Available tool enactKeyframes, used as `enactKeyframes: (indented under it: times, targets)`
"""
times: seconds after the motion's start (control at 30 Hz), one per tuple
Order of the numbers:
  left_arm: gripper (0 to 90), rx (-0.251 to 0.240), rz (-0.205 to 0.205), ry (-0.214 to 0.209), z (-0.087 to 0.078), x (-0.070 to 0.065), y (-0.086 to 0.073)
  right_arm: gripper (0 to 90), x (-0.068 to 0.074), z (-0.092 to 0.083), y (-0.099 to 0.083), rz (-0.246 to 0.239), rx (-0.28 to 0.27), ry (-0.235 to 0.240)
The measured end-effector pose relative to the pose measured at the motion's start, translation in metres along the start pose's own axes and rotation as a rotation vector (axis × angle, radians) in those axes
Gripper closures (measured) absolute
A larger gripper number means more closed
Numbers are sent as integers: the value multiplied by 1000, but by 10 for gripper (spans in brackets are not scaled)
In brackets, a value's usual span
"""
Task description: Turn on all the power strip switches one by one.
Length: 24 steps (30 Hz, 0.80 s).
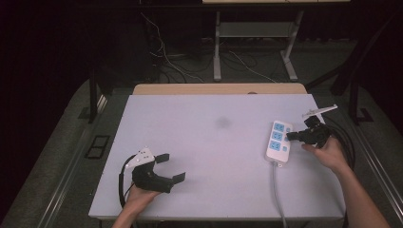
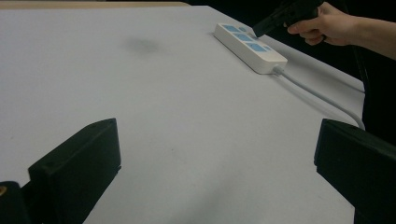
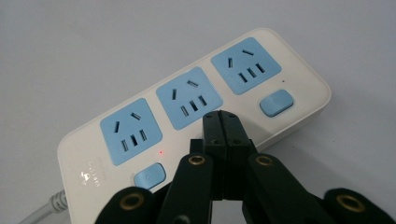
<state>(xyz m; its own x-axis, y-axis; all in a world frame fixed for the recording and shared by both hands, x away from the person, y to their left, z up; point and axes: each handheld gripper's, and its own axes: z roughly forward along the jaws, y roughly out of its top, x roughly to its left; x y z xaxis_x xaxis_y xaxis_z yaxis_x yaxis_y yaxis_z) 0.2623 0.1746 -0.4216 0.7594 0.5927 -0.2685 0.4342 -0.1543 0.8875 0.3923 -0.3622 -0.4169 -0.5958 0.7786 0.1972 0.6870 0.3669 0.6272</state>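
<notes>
My left gripper (image 1: 169, 167) waits near me, well apart from the power strip (image 1: 278, 140), jaws spread and empty. My right gripper (image 3: 223, 125) presses its closed jaws at the strip's middle switch. One red light glows (image 3: 160, 152), so I judge two switches remain.

Power strip (image 1: 278, 141) on table (image 1: 204, 142) (right side).
</notes>
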Motion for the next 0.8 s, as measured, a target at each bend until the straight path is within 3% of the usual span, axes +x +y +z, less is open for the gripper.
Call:
enactKeyframes:
  times: [0.8]
  targets:
    - [0,-3,-3,2,-2,2,0,900,-9,-24,32,-10,-22,-8]
